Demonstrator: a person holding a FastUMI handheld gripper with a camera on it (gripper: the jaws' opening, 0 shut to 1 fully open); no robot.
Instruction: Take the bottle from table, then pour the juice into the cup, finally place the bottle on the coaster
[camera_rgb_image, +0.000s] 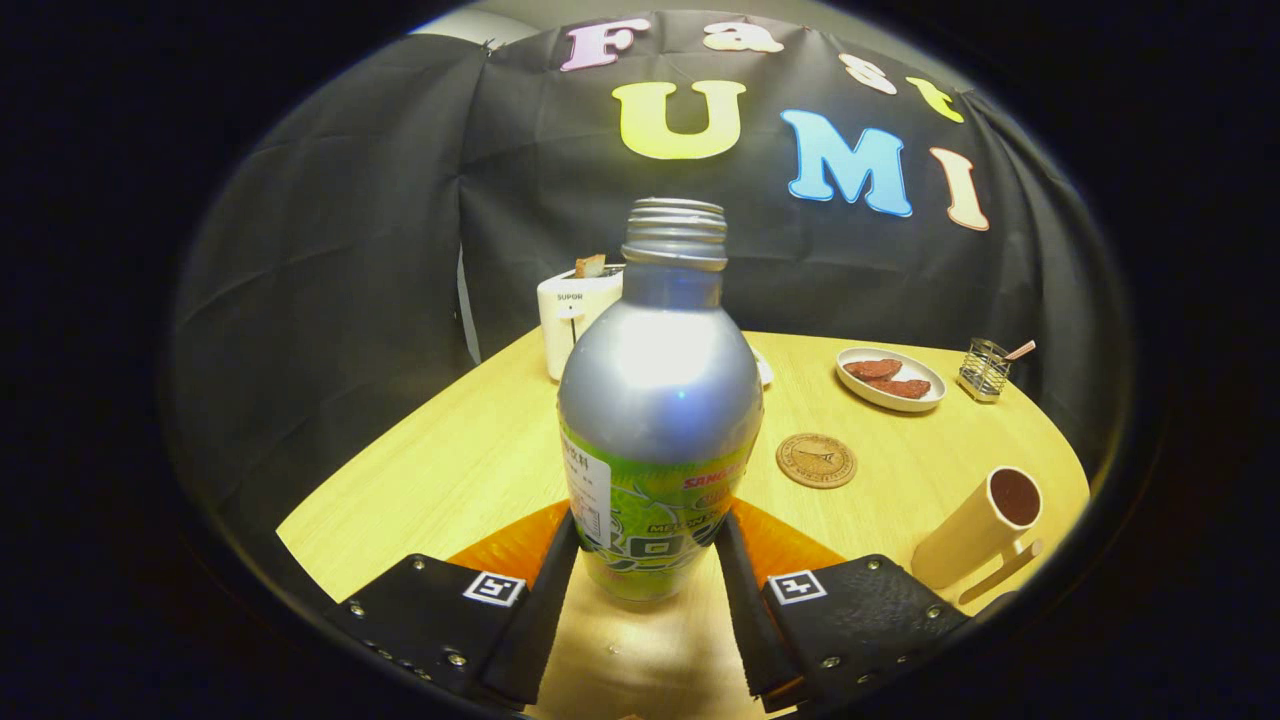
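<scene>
A silver metal bottle (655, 400) with a green label and an uncapped threaded neck stands upright between my fingers. My gripper (648, 540) is shut on the bottle's lower body, one finger pressing each side. Whether its base touches the wooden table (440, 470) I cannot tell. A round cork coaster (816, 460) lies on the table beyond the right finger. A cream cup (980, 528) with a dark inside and a handle sits further right, near the table's edge.
A white toaster (575, 318) with a slice of bread stands behind the bottle on the left. A white plate (890, 379) with brown food and a small wire holder (984, 369) sit at the back right. Black cloth walls the booth.
</scene>
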